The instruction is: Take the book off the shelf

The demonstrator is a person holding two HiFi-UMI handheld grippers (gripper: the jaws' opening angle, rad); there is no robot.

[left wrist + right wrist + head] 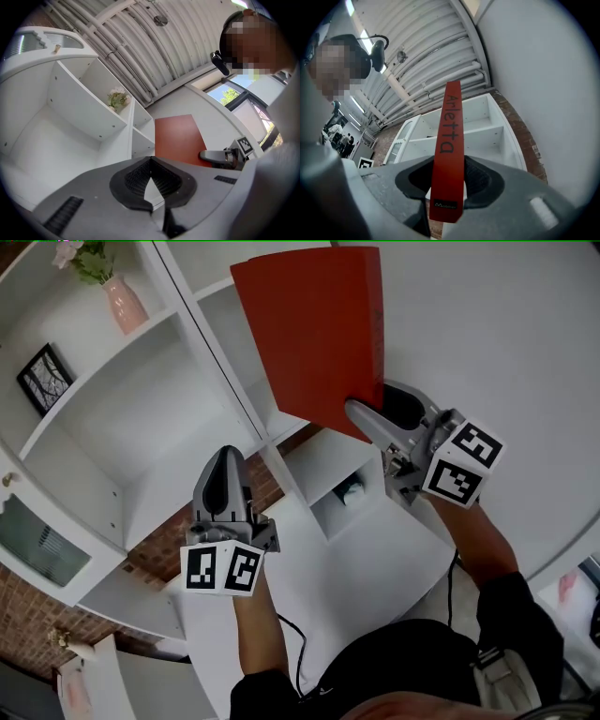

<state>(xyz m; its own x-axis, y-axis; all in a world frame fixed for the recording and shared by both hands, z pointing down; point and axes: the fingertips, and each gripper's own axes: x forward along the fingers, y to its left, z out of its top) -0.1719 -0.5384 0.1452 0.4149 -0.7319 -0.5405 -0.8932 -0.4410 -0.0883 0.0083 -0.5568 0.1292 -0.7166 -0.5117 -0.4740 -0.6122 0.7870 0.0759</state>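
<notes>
A thin red book (314, 334) is held out in front of the white shelf unit (141, 399), with open air round its upper part. My right gripper (372, 420) is shut on its lower edge. In the right gripper view the red spine (449, 154) stands upright between the two black pads (480, 180), which press on both sides. My left gripper (223, 479) hangs lower left of the book, apart from it. Its jaws (150, 176) meet at the tips with nothing between them. From the left gripper view the book (178, 140) and the right gripper (220, 157) show ahead.
A pink vase with flowers (124, 301) and a framed picture (44, 379) stand on the upper shelves. A small pale object (353, 491) sits in a low cubby. A brick wall (178, 540) shows behind the unit. A plain white wall (506, 352) fills the right.
</notes>
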